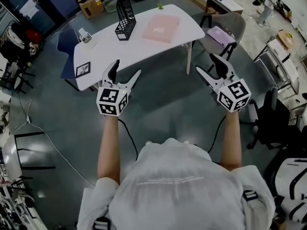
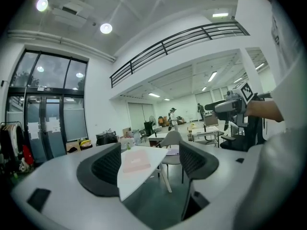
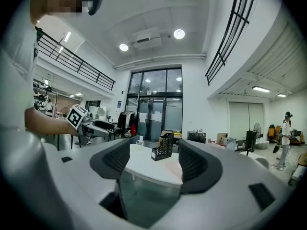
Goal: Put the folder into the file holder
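A pink folder (image 1: 161, 28) lies flat on the right half of the white table (image 1: 144, 44), far ahead of me. The black mesh file holder (image 1: 125, 18) stands upright on the table's far side, left of the folder. My left gripper (image 1: 125, 71) and right gripper (image 1: 207, 65) hover above the floor short of the table, both open with nothing between the jaws. In the left gripper view the folder (image 2: 136, 161) shows between the open jaws at a distance. From the right gripper the file holder (image 3: 163, 152) and the folder (image 3: 173, 169) appear on the table.
A grey chair (image 1: 225, 28) stands at the table's right end and a blue chair (image 1: 67, 42) at its left. A marker card (image 1: 83, 69) and a small white object (image 1: 86, 36) sit on the table's left part. A black office chair (image 1: 268, 114) is at my right.
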{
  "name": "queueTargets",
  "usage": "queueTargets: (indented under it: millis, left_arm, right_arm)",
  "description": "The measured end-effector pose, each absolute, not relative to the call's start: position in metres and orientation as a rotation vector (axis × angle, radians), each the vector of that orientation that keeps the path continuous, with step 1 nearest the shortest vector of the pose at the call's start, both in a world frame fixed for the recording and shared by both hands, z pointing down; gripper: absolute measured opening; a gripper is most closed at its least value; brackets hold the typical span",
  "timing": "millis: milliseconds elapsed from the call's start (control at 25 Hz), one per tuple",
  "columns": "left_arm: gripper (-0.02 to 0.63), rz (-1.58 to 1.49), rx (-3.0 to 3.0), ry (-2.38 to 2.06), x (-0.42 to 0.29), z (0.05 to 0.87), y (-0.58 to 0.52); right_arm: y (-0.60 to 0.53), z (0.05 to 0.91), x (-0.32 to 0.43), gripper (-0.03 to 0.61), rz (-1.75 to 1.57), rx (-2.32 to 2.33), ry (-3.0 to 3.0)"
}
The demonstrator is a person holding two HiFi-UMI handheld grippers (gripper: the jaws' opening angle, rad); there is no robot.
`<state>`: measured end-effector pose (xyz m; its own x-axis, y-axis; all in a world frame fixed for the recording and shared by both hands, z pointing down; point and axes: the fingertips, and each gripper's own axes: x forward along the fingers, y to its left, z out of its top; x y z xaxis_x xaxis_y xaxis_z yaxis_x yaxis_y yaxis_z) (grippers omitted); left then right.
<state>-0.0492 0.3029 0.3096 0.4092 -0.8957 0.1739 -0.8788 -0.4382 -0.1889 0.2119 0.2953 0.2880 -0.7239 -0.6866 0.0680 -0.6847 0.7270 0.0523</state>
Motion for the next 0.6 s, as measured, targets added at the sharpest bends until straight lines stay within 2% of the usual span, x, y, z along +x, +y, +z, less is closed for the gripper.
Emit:
queueTargets:
  millis: [600]
  left_arm:
    - [0.380,-0.452,-2.611,1.775,0.032,0.354,0.318]
  right_arm:
    - [0.281,0.313,0.302,0.321,0.085,1.050,-2.897]
